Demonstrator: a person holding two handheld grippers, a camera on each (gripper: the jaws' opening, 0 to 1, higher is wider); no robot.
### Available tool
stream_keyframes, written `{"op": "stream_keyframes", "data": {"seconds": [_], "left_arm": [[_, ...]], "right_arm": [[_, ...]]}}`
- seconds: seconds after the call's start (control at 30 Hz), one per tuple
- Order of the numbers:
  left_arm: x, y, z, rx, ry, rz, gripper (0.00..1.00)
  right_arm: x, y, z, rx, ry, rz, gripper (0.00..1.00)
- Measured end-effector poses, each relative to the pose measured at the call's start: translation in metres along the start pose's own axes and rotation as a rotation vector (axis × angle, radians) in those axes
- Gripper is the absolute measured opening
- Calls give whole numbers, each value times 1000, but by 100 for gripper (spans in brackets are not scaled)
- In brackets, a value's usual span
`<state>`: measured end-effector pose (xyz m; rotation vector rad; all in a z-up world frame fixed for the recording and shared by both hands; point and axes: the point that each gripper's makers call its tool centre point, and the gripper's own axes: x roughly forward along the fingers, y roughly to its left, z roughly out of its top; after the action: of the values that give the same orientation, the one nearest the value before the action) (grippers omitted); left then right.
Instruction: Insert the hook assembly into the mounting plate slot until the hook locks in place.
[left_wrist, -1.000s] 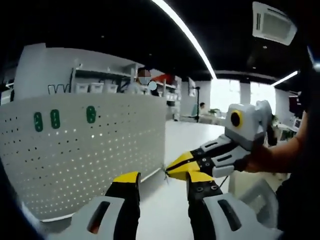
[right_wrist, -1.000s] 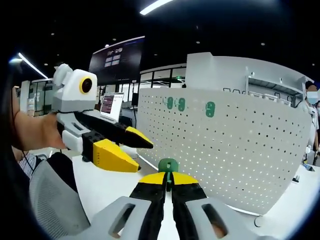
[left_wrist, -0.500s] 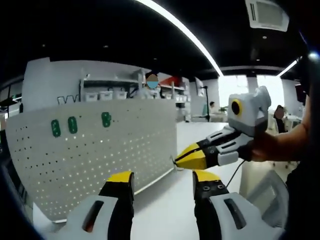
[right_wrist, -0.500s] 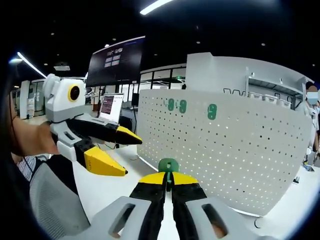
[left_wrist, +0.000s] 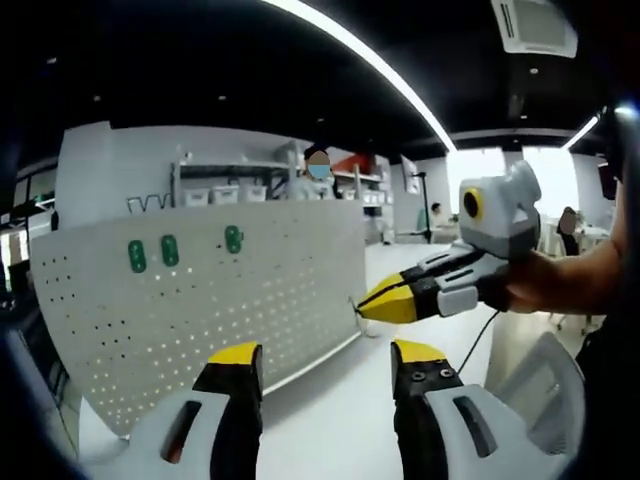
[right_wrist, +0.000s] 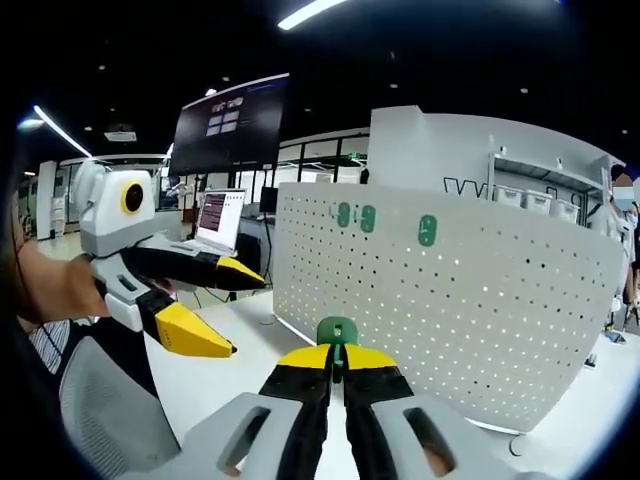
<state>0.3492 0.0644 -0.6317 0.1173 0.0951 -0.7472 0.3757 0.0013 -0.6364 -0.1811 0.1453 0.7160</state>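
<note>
The right gripper (right_wrist: 337, 362) has its jaws pressed together on a green hook assembly (right_wrist: 337, 331), whose rounded top pokes up just past the yellow tips. Beyond it stands the white perforated mounting plate (right_wrist: 470, 310), upright on a white table (right_wrist: 225, 365), with three green hooks (right_wrist: 427, 230) already seated in a row near its top edge. Open tabletop lies between the held hook and the plate's near face.

The left gripper (left_wrist: 326, 365) has its jaws spread wide with nothing between them. In the left gripper view the plate (left_wrist: 200, 310) sits to the left, its right-hand edge free, and the right gripper (left_wrist: 385, 300) reaches in from the right, well apart from that edge.
</note>
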Motion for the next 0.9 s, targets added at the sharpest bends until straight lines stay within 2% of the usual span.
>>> {"op": "stream_keyframes", "data": {"seconds": [0.2,0.47,0.9], "left_arm": [[-17,11,-9,16,17,36,54],[-37,20,-22,-3,35,64,53],[-52,30,-29,-2,47,63,53]], "right_arm": [[6,3,5,1,-3,-9,2],[20,6,9,7,-5,-22,2],[55,-8,41,7,-44,-72,2]]}}
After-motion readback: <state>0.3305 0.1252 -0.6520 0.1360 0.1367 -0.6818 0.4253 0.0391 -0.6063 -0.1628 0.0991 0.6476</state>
